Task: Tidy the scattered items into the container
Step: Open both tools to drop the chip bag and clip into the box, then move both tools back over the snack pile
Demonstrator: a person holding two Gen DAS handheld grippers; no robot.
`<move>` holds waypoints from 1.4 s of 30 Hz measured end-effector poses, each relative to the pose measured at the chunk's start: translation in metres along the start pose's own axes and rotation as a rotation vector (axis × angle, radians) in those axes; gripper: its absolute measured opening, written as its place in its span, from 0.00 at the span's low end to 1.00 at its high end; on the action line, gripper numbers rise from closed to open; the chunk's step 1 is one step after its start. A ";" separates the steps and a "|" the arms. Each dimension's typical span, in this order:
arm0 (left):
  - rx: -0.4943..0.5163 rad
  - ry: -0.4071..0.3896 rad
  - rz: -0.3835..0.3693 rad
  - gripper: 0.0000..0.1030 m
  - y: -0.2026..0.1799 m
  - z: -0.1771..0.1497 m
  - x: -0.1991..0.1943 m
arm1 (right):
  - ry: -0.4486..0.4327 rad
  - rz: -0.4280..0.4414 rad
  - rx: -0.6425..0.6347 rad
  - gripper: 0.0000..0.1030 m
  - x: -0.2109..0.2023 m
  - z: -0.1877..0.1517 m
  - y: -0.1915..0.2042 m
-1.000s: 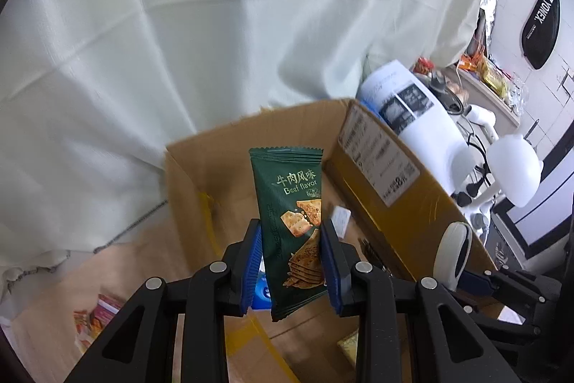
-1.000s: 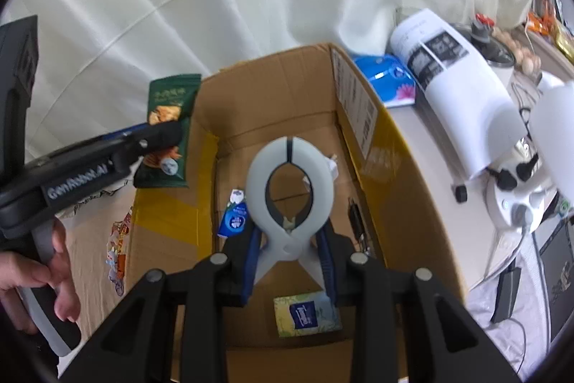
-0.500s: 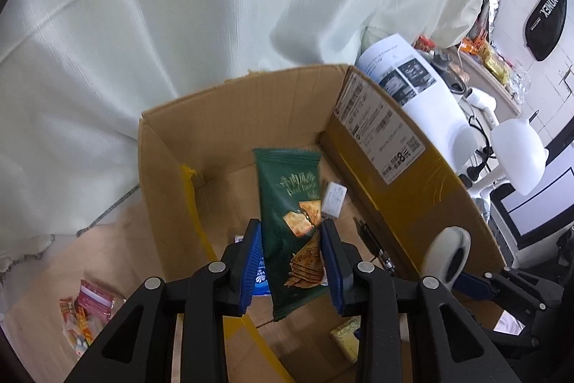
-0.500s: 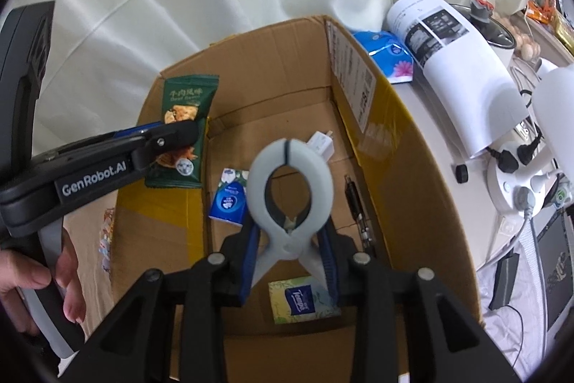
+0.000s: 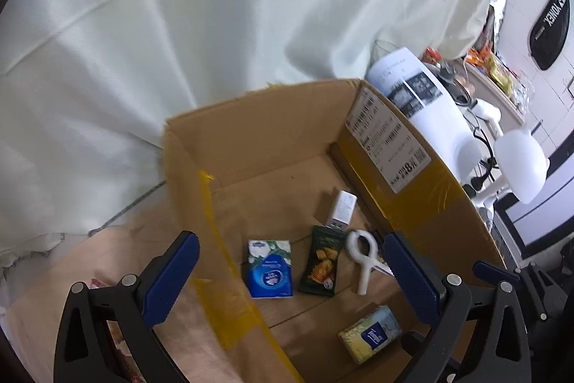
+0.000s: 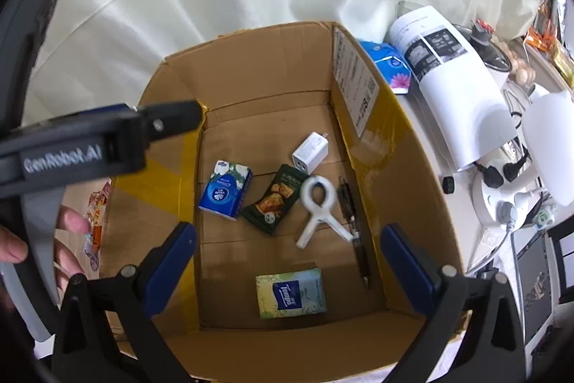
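An open cardboard box (image 6: 391,146) (image 5: 423,203) stands below both grippers. On its floor lie a green snack packet (image 6: 274,198) (image 5: 320,262), a white clamp (image 6: 317,207) (image 5: 363,257), a blue tissue pack (image 6: 225,187) (image 5: 269,268), a white charger (image 6: 310,153) (image 5: 342,208), a green Tempo tissue pack (image 6: 290,292) (image 5: 371,332) and a dark pen (image 6: 353,225). My left gripper (image 5: 292,271) is open and empty above the box's left wall; it also shows in the right wrist view (image 6: 107,135). My right gripper (image 6: 287,261) is open and empty above the box.
Colourful packets (image 6: 95,214) lie on the table left of the box. A blue tissue bag (image 6: 389,67), a rolled white paper (image 6: 455,78) and a white appliance with cables (image 6: 502,189) stand to the right. A pale curtain (image 5: 179,24) hangs behind.
Both grippers opened. The snack packet dropped from the left gripper and the white clamp from the right gripper; both now lie on the box floor.
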State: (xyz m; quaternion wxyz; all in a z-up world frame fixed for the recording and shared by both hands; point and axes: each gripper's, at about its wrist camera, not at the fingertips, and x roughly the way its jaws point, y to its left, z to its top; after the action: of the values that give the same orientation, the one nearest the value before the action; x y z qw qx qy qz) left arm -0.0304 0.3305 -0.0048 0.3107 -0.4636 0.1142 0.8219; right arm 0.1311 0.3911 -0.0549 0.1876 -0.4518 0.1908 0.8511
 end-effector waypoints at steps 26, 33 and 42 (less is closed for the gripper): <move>-0.378 -0.130 0.289 1.00 0.244 -0.073 -0.119 | -0.142 0.270 -0.166 1.00 -0.007 0.075 0.173; -0.456 -0.115 0.349 1.00 0.293 -0.115 -0.131 | -0.109 0.319 -0.236 1.00 0.009 0.077 0.223; -0.477 -0.031 0.335 0.94 0.303 -0.154 -0.098 | 0.023 0.299 -0.283 0.98 0.055 0.045 0.253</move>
State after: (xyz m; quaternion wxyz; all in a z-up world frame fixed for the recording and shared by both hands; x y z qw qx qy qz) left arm -0.0736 -0.0191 -0.0379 0.0544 -0.4857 -0.0120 0.8723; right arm -0.0535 0.2049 -0.0388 -0.0084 -0.4498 0.1364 0.8826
